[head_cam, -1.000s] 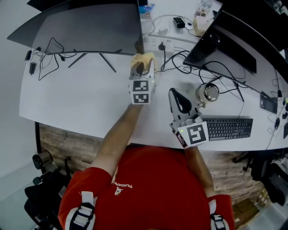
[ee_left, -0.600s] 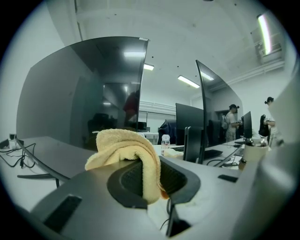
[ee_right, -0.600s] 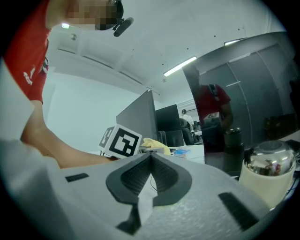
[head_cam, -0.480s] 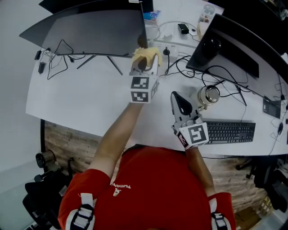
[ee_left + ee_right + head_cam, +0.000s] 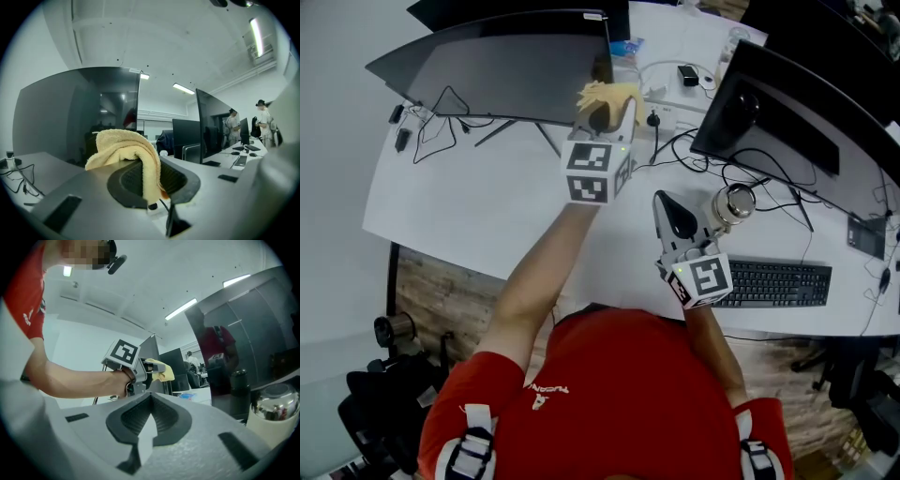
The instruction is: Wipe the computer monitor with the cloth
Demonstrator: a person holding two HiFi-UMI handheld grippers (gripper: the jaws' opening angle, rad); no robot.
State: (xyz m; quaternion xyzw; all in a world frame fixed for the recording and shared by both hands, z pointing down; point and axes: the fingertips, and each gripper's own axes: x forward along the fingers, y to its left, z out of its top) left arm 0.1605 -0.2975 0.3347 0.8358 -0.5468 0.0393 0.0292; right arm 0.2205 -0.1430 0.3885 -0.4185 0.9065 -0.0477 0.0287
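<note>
Yellow terry cloth [image 5: 124, 145] sits clamped in the left gripper [image 5: 602, 117] per its own view, the head view alone placing it beside the dark curved monitor's [image 5: 506, 66] right edge; right gripper [image 5: 149, 420] closed, empty, over white bench [image 5: 469, 206].

No legible text; white print [image 5: 546, 393] on red shirt [image 5: 623, 370] unreadable
</note>
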